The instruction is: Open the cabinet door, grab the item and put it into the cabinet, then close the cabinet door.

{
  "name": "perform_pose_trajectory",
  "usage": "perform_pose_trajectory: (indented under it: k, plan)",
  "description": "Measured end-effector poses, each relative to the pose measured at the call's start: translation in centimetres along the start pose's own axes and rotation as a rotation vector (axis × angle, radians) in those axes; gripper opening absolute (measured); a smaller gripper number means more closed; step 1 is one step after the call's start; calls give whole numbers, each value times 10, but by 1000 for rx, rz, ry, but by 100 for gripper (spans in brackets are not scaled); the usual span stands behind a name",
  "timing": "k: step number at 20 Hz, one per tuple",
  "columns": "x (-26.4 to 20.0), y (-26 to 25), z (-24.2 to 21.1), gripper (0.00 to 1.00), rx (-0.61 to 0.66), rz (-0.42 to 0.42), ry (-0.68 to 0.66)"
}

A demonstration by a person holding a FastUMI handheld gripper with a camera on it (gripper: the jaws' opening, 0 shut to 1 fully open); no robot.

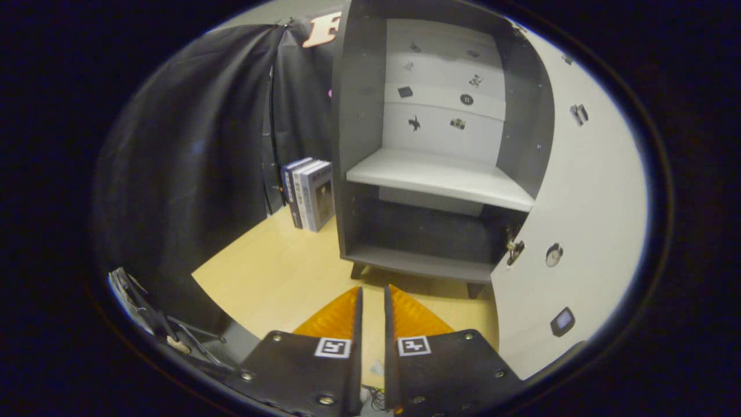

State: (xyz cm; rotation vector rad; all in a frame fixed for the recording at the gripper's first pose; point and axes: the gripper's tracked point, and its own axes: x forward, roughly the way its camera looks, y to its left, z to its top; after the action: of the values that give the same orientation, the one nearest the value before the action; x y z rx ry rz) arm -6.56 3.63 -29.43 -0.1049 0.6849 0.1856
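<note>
A grey cabinet [360, 127] stands on the wooden table [278, 272] just beyond my fingers. Its white door [590, 191] is swung wide open to the right, with a round knob [554, 255] and small stickers on it. Inside, a white shelf [440, 176] and the dark lower compartment [428, 229] hold nothing. Several books [310, 194] stand upright on the table against the cabinet's left side. My gripper [373, 292] hovers low over the table in front of the cabinet's base. Its orange fingers [338, 315] stand almost together with nothing between them.
Black cloth [191, 156] walls the booth on the left and behind the books. A metal stand with rods [145, 307] sits off the table's near left edge. The open door blocks the right side.
</note>
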Motion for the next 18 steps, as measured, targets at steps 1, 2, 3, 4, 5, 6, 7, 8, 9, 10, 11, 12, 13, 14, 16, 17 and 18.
perform_pose_trajectory:
  k: [1,2,3,4,5,6,7,8,9,10,11,12,13,14,16,17,18]
  plan:
    - [8,0,-14,32,3,7,30]
    - [15,0,-24,33,4,14,49]
    - [20,-1,-34,34,4,16,74]
    - [22,0,-41,34,3,30,99]
    - [31,9,-49,49,1,39,117]
    - [33,9,-56,63,-8,44,132]
    - [36,9,-64,68,-21,44,150]
    - [38,9,-71,74,-28,49,166]
    - [40,9,-78,74,-32,55,181]
    - [41,10,-84,74,-37,62,195]
    - [42,10,-88,74,-45,67,204]
    - [42,11,-93,74,-56,70,214]
    - [43,12,-99,74,-70,77,228]
    - [45,15,-104,74,-82,87,242]
    - [47,15,-118,76,-109,88,273]
    - [50,16,-124,76,-118,86,283]
    - [52,13,-130,76,-124,77,294]
